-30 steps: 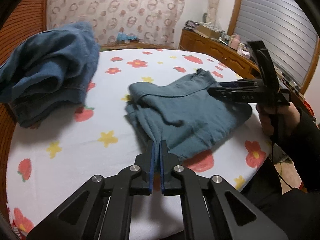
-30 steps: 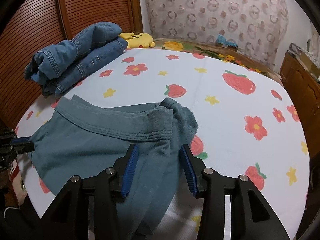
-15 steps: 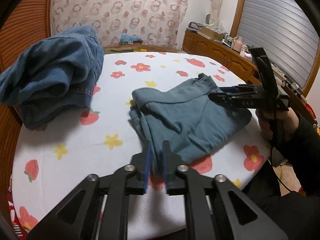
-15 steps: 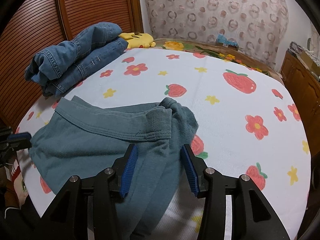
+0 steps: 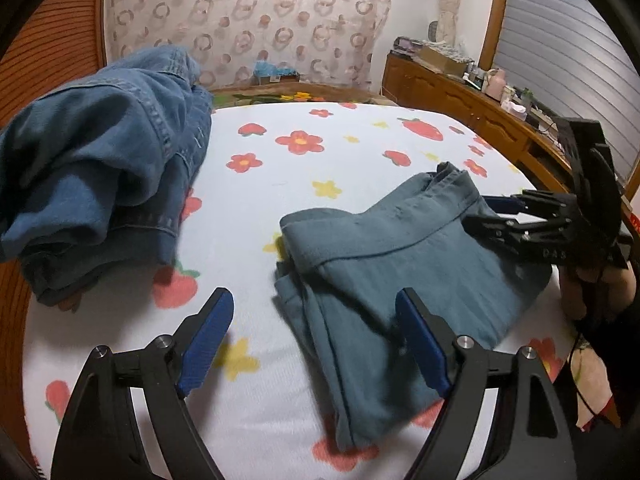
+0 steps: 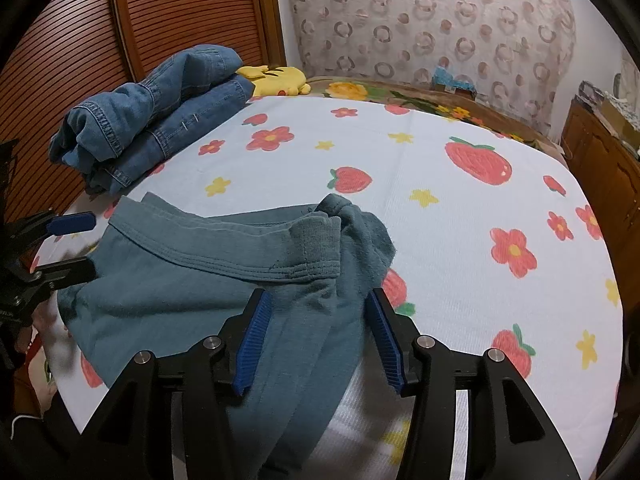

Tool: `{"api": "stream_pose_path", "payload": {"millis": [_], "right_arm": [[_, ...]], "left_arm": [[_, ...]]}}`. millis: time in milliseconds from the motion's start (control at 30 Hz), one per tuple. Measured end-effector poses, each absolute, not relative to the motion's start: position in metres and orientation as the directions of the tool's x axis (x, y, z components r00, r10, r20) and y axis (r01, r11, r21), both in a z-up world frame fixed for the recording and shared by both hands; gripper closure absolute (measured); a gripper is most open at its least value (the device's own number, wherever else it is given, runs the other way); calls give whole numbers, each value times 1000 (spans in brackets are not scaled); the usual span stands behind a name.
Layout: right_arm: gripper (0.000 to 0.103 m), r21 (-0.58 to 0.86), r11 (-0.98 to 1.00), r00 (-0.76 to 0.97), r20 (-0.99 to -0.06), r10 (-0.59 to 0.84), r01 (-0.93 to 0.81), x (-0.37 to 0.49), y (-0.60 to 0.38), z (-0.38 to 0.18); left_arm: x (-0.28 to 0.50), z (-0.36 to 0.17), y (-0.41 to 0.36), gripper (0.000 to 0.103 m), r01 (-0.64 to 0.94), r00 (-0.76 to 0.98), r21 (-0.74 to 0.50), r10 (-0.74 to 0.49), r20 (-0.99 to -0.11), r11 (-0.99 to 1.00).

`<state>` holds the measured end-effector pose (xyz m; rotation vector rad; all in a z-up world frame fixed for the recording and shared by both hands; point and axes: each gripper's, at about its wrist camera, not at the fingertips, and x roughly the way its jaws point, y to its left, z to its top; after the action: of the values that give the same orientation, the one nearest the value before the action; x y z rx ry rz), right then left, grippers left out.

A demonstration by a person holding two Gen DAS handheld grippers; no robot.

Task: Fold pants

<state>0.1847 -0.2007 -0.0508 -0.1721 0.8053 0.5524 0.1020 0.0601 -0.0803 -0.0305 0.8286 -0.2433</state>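
Two tools stand apart, gripping nothing: left tool (image 5: 316, 338) has just been opening, right tool (image 6: 318, 336) hovers. Teal pants (image 5: 404, 264) look soft, light, floppy; grab the stitched waistband.

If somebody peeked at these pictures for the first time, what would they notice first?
Probably the teal pants, folded in a bundle on the near part of the bed sheet with its bright strawberries and flowers. Next, the heap of blue jeans at the far left by the wooden wall, with a yellow plush toy peeking out behind it.
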Motion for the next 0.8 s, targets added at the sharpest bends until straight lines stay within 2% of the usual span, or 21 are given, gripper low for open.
{"api": "stream_pose_path", "payload": {"millis": [200,267,400,467,600,800], "right_arm": [[49,58,846,562,-724,401,-529,185,-201,-51],[43,52,854,566,-728,387,-517,185,-201,-52],[42,55,853,565,-728,390,-518,186,-201,-51],[39,45,857,569,-729,380,-513,186,-201,-51],[38,89,860,557,-727,401,-503,190,-206,-49],[38,81,859,556,-731,396,-505,196,-205,-46]], "left_arm": [[110,-85,59,19,188,641,-111,-208,-739,976],[112,-87,59,19,183,638,-112,-205,-743,977],[115,-89,58,19,183,627,-111,-203,-752,977],[118,-92,58,19,182,618,-113,-203,-760,977],[118,-94,56,19,184,618,-96,-191,-763,978],[118,-96,50,17,195,619,-49,-161,-769,980]]}}
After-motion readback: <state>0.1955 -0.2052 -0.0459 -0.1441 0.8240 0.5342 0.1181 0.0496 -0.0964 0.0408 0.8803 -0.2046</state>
